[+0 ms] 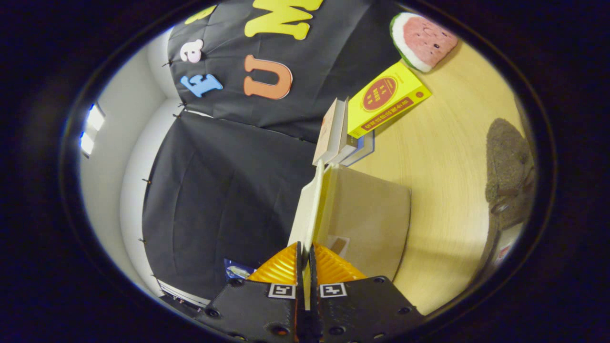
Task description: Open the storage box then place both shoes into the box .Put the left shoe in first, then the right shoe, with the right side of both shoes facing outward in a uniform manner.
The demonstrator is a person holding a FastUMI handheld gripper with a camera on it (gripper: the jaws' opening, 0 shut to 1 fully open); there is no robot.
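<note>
Two fingers clamped on the box lid.
The gripper (305,259) pinches the storage box (367,224) lid (307,209), raised edge-on just ahead; a shoe (510,171) waits beyond, unpacked.

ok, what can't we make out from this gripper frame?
- Storage box interior: hidden by its own wall and the lid, seen edge-on.
- Gripper contact: jaws closed on the lid's edge; pads hide the contact itself.
- Brown shoe: dim, left or right unclear.
- Stacked books under the yellow box: titles unreadable.
</note>
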